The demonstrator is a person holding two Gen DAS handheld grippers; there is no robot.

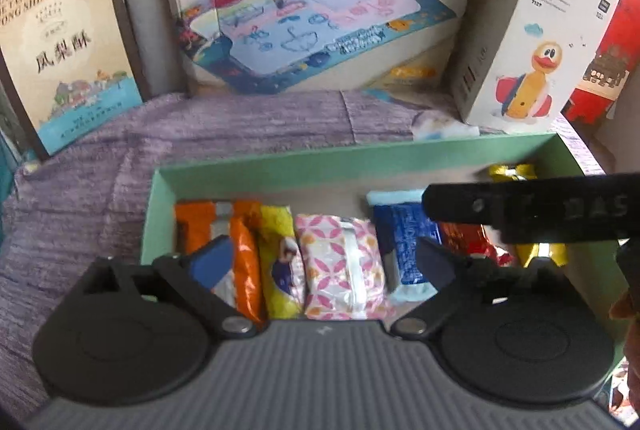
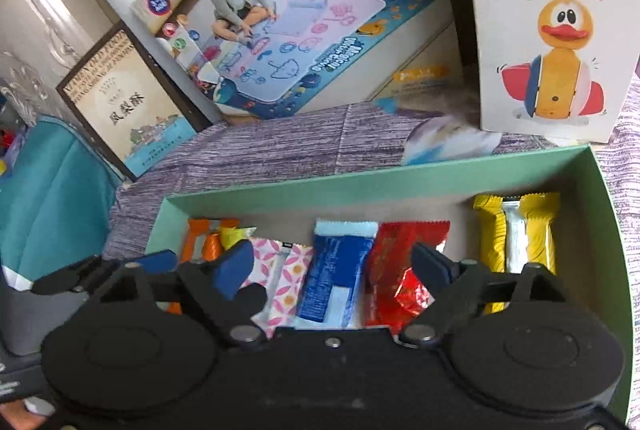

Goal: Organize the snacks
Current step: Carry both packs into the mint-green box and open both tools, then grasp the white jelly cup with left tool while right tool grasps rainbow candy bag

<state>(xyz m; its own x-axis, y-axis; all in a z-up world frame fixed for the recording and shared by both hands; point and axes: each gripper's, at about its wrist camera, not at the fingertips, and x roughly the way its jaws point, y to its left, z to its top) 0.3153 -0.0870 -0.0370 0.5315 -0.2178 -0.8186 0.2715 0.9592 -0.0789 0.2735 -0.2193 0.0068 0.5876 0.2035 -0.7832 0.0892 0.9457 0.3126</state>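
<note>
A green box (image 1: 280, 166) lies on purple cloth with a row of snack packets inside: orange (image 1: 242, 258), yellow (image 1: 280, 258), pink-patterned (image 1: 344, 270), blue (image 1: 404, 242), red (image 1: 468, 242) and a gold one (image 1: 512, 170) at the far right. My left gripper (image 1: 324, 262) hangs open over the yellow, pink and blue packets, holding nothing. In the right wrist view my right gripper (image 2: 332, 270) is open above the pink packet (image 2: 280, 282), blue packet (image 2: 336, 270) and red packet (image 2: 400, 270). A yellow packet (image 2: 516, 234) lies apart at the right end of the green box (image 2: 320, 182).
Behind the box stand a water-drawing mat carton (image 1: 320, 10), a Roly-Poly Duck box (image 1: 536, 42) and a framed pastry box (image 1: 68, 58). A black finger of the right gripper (image 1: 520, 214) crosses the left wrist view. A teal bag (image 2: 52, 182) sits left of the cloth.
</note>
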